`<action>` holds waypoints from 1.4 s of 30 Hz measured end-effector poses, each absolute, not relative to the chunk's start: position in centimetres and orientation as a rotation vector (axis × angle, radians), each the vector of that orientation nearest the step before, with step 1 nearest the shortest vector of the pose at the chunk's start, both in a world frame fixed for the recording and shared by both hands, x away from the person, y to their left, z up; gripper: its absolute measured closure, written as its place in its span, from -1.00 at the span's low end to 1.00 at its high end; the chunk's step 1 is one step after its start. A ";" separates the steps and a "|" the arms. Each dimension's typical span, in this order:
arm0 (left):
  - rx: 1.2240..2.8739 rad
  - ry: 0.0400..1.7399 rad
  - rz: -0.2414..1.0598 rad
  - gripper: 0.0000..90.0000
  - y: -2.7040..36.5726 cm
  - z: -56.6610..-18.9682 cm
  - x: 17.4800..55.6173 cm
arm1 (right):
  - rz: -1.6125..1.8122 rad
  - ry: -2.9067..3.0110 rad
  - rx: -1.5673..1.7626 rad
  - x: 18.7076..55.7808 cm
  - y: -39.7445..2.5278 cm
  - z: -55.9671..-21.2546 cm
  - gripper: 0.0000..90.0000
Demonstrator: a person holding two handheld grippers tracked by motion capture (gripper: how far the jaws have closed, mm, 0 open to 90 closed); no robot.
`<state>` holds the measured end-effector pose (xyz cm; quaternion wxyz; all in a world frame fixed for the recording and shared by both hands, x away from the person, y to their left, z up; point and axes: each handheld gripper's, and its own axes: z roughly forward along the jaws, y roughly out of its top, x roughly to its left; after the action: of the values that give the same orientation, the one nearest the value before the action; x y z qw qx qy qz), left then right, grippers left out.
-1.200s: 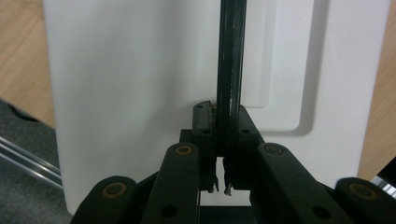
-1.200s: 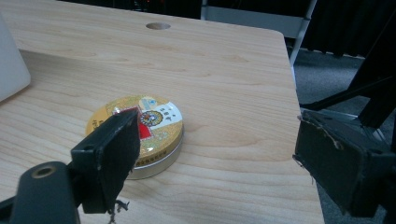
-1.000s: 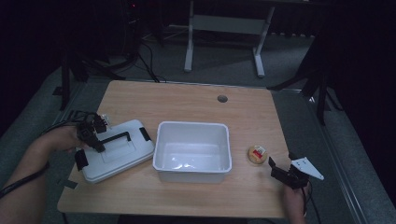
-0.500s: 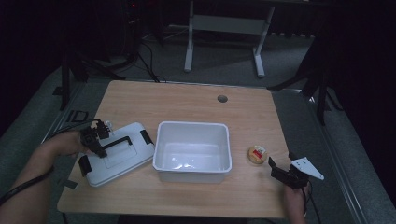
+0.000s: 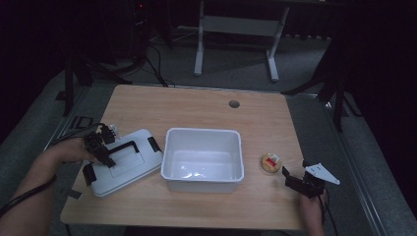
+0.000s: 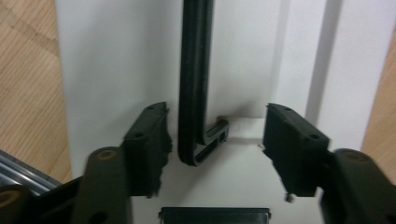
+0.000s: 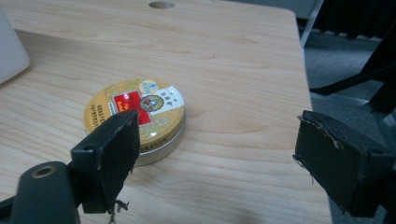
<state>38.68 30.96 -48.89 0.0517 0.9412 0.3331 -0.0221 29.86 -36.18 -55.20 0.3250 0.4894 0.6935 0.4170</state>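
Note:
A white box lid (image 5: 130, 167) with a black handle (image 5: 125, 146) lies flat on the table's left side. My left gripper (image 5: 106, 155) hovers over the handle's near end. In the left gripper view its jaws stand open on either side of the handle's corner (image 6: 194, 116), with white lid (image 6: 116, 60) beneath. An open white bin (image 5: 169, 162) sits at the table's centre. To its right lies a round yellow tin (image 5: 270, 162) with a red label. My right gripper (image 5: 288, 178) is open just short of the tin (image 7: 135, 116), and nothing is between its jaws.
The wooden table (image 5: 196, 108) has a cable hole (image 5: 234, 103) at the back. A black latch (image 6: 215, 215) sits on the lid's near edge. The bin's corner (image 7: 9, 51) is left of the tin. Dark floor and desk legs lie beyond.
My left gripper has moved slightly down toward the near end of the lid's handle. The right gripper and the tin have stayed put.

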 end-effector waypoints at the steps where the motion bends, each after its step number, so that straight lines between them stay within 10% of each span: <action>1: 2.867 1.020 -0.057 -0.24 31.0 -48.9 38.7 | 1.085 1.839 1.288 30.0 -36.2 -55.2 -0.69; 42: 2.860 1.023 -0.127 -0.40 31.8 -48.1 38.3 | 0.503 2.882 0.895 34.4 -35.5 -50.6 -0.75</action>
<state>38.33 31.85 -48.13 0.0507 0.9395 0.3362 -0.0418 34.41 -35.54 -50.62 0.0410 0.2921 0.9413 0.1641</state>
